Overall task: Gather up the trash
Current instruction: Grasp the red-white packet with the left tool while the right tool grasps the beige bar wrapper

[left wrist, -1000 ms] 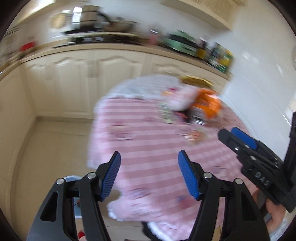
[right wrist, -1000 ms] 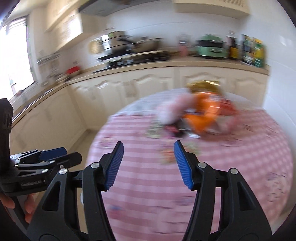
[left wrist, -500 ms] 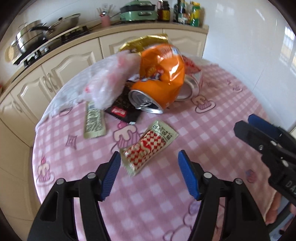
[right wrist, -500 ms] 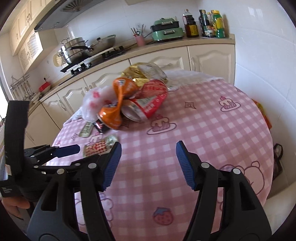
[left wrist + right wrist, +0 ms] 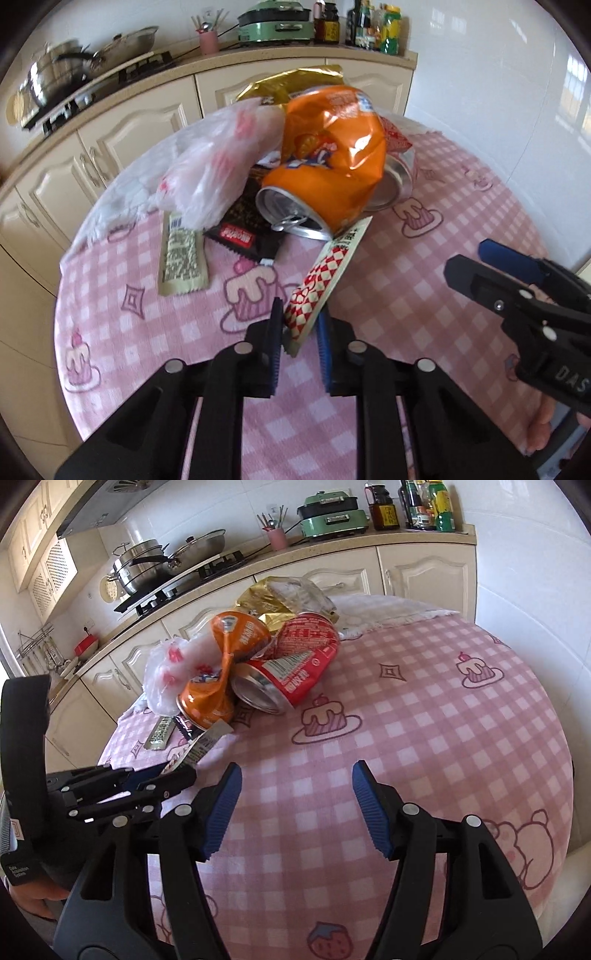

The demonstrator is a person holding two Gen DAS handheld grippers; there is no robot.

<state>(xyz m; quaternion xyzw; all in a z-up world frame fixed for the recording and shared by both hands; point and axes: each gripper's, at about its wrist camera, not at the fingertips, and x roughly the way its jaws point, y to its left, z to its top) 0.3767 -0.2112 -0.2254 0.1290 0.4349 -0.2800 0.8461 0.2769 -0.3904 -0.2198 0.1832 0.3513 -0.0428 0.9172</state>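
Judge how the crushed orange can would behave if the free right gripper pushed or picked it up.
The crushed orange can looks empty and dented, so probably light and easy to deform further. Creased flat, it seems unlikely to roll. It touches the red can and plastic bag, so a push would likely shift them.

Two crushed drink cans lie on the worktop (image 5: 424, 738): one orange can (image 5: 328, 173) and one red can (image 5: 291, 672). Three flat wrappers: one red-checked sachet (image 5: 325, 280), one black wrapper (image 5: 247, 229), one pale green sachet (image 5: 181, 254). One clear plastic bag (image 5: 214, 166), one gold foil bag (image 5: 266, 605). Two hand-held grippers: left (image 5: 299, 339), right (image 5: 295, 808).
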